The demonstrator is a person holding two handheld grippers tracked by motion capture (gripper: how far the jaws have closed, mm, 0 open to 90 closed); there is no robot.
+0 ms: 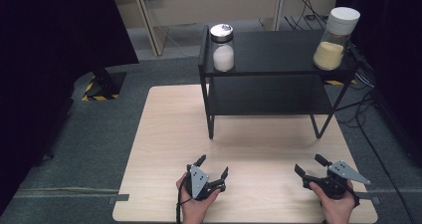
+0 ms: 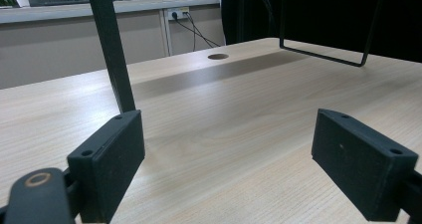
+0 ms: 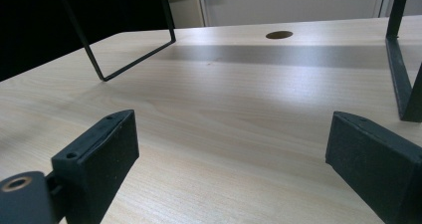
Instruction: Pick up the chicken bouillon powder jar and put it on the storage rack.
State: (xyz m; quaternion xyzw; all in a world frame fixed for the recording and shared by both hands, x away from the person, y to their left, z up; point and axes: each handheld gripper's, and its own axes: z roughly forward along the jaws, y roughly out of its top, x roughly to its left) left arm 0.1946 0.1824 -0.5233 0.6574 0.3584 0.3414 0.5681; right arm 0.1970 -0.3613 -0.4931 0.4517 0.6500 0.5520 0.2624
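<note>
Resting low near the tabletop's [image 1: 164, 134] front edge, the left tool [image 1: 213, 168] and right tool [image 1: 308, 165] both gape wide, holding nothing. The white-filled jar [image 1: 223, 48] and yellow-filled jar [image 1: 336, 39] stand well apart atop the black shelf [image 1: 278, 74]. I'd approach each level, gripping below the lid.

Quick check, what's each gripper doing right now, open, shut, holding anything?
Left gripper: open, holding nothing, low over the table.
Right gripper: open, holding nothing, low over the table.
</note>
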